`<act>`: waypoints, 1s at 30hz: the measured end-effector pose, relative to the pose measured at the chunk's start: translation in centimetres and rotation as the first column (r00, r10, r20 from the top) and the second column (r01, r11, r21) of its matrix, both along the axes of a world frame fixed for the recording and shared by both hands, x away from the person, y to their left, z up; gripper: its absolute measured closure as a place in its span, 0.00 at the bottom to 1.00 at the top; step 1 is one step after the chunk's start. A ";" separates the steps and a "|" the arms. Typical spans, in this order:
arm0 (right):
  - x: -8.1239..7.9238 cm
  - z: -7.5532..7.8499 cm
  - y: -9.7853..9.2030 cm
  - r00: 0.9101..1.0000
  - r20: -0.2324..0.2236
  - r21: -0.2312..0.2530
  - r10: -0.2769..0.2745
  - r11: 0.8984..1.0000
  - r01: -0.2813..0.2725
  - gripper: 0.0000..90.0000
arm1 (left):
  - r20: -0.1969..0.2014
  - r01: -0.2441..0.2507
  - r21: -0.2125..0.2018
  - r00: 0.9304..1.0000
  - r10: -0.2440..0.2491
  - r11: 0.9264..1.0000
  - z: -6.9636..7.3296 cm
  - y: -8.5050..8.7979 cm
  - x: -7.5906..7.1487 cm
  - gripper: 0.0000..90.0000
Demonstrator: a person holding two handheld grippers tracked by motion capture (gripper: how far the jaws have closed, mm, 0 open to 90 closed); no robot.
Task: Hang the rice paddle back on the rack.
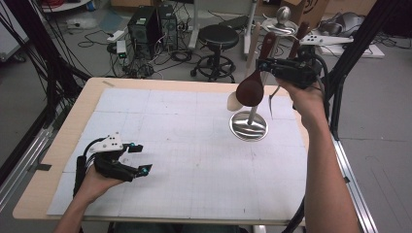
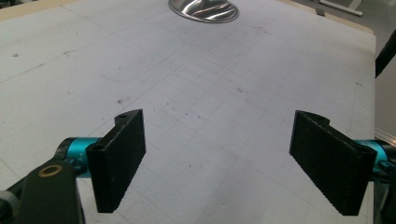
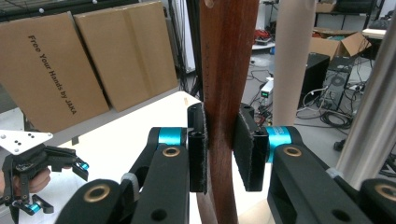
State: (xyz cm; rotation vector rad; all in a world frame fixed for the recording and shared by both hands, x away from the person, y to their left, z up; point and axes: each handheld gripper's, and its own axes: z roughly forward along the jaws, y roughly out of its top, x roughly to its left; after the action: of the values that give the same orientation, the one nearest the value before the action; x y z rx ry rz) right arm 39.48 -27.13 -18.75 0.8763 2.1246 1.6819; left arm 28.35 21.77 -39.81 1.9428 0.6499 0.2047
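A dark wooden spoon (image 1: 250, 90) hangs bowl-down beside the pole of a metal utensil stand (image 1: 248, 127) at the far right of the white mat. My right gripper (image 1: 265, 64) is raised level and shut on the spoon's handle (image 3: 229, 56); in the right gripper view both pads press its sides at my right gripper (image 3: 223, 149). A pale wooden handle (image 3: 292, 56) and the steel pole (image 3: 373, 116) stand just behind. My left gripper (image 1: 142, 158) rests low at the mat's near left, open, with bare mat between its jaws, as the left gripper view shows (image 2: 224, 163).
Other utensils hang on the stand, among them a thin metal one (image 1: 271, 99). The stand's round base (image 2: 204, 9) lies far ahead of the left gripper. Beyond the table are a black stool (image 1: 217, 36), computer towers (image 1: 151, 24) and cardboard boxes (image 3: 70, 65).
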 end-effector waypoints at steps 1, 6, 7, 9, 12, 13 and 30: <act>0.1 0.0 0.0 1.000 -0.001 -0.003 -0.001 1.000 0.001 0.85 | 0.000 0.000 0.000 1.000 0.000 1.000 0.0 0.0 0.0 0.21; 0.3 0.2 0.1 1.000 -0.004 -0.012 -0.008 1.000 0.008 0.85 | -0.001 0.002 0.000 1.000 -0.002 1.000 0.0 0.0 0.0 0.21; 0.4 0.2 0.1 1.000 -0.003 -0.015 -0.010 1.000 0.010 0.85 | -0.001 0.003 -0.002 1.000 -0.003 1.000 0.0 0.0 0.0 0.21; 0.4 0.2 0.1 1.000 -0.010 -0.016 -0.015 1.000 0.015 0.85 | -0.002 0.002 -0.004 1.000 -0.002 1.000 0.0 0.0 0.0 0.21; 0.6 0.2 0.1 1.000 -0.009 -0.017 -0.026 1.000 0.026 0.85 | -0.003 0.003 0.002 1.000 -0.003 1.000 0.0 -0.1 0.0 0.21; 0.6 0.2 0.1 1.000 -0.012 -0.016 -0.028 0.999 0.028 0.85 | -0.003 0.006 0.002 1.000 -0.006 1.000 -0.1 -0.1 0.0 0.21; 0.9 -0.4 -0.3 0.997 -0.011 0.005 -0.076 0.997 0.076 0.85 | -0.003 0.004 0.002 1.000 -0.004 1.000 0.0 0.0 0.0 0.21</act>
State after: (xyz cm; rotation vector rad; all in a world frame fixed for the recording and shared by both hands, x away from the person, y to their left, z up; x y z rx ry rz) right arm 40.41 -27.48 -19.16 0.9575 2.0674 1.6495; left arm 28.34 21.73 -39.85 1.9461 0.6482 0.2004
